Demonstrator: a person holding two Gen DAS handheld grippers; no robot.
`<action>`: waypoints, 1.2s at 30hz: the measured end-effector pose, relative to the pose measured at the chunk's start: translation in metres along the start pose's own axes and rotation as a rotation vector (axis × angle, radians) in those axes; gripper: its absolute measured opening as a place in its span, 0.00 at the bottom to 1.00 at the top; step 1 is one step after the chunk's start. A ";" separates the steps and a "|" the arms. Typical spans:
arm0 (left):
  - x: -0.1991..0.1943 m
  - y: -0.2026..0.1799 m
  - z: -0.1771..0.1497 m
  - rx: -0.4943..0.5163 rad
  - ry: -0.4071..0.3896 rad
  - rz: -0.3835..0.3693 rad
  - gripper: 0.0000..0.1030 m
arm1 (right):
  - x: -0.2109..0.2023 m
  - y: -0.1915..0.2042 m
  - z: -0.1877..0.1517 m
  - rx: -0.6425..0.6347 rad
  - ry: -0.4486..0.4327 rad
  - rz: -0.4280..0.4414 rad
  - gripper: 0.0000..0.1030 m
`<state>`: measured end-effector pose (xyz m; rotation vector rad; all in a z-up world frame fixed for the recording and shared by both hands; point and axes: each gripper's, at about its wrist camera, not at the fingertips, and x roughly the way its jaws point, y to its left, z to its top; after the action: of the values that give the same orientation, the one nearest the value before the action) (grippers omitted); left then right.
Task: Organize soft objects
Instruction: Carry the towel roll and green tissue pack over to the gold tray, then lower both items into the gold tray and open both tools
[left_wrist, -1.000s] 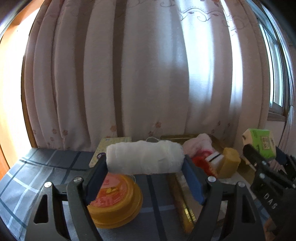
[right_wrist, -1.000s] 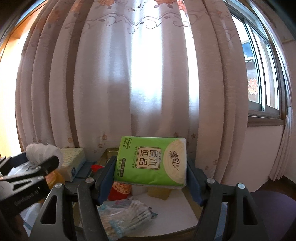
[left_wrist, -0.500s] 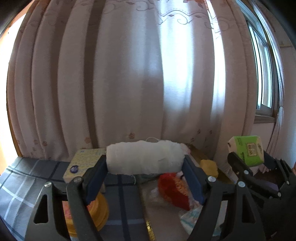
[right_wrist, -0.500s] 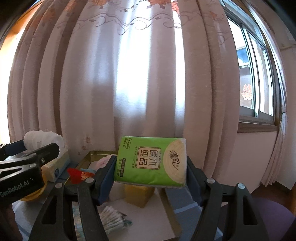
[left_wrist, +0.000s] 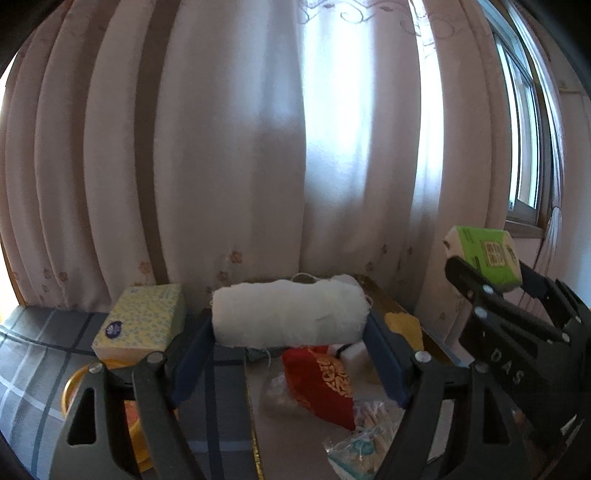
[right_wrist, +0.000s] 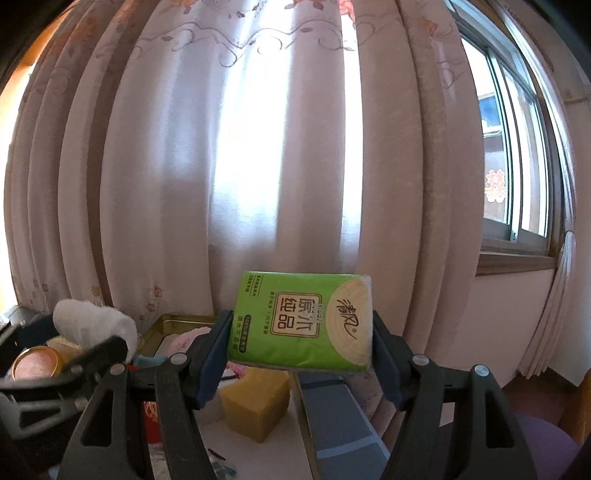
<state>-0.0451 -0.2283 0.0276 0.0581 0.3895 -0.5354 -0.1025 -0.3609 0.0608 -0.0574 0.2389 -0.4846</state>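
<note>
My left gripper (left_wrist: 290, 321) is shut on a white rolled towel (left_wrist: 290, 314), held crosswise above the table. My right gripper (right_wrist: 301, 332) is shut on a green tissue pack (right_wrist: 303, 321), also held in the air. In the left wrist view the tissue pack (left_wrist: 484, 254) and right gripper show at the right. In the right wrist view the rolled towel (right_wrist: 92, 321) shows at the left. Below lies a gold-rimmed tray (right_wrist: 173, 325) holding a yellow sponge (right_wrist: 255, 404), a red pouch (left_wrist: 321, 384) and a clear packet (left_wrist: 365, 443).
A yellow tissue box (left_wrist: 142, 319) stands on the checked tablecloth (left_wrist: 33, 362) at the left, with a round orange tin (left_wrist: 99, 398) in front of it. Pink curtains (left_wrist: 258, 147) hang right behind the table. A window (right_wrist: 517, 158) is at the right.
Both grippers have moved to the right with their loads still held. The tray's contents have come under the left gripper and the orange tin has slid toward the left edge.
</note>
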 end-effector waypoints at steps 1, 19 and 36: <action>0.003 -0.001 0.000 0.001 0.009 -0.001 0.77 | 0.003 -0.001 0.001 0.008 0.008 0.007 0.69; 0.039 -0.017 -0.006 0.031 0.126 0.024 0.77 | 0.071 0.010 0.015 -0.044 0.288 0.164 0.69; 0.066 -0.022 -0.009 0.068 0.259 0.089 0.78 | 0.139 0.044 0.002 -0.127 0.599 0.300 0.69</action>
<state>-0.0070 -0.2782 -0.0044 0.2112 0.6180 -0.4542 0.0369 -0.3874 0.0282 0.0019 0.8531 -0.1756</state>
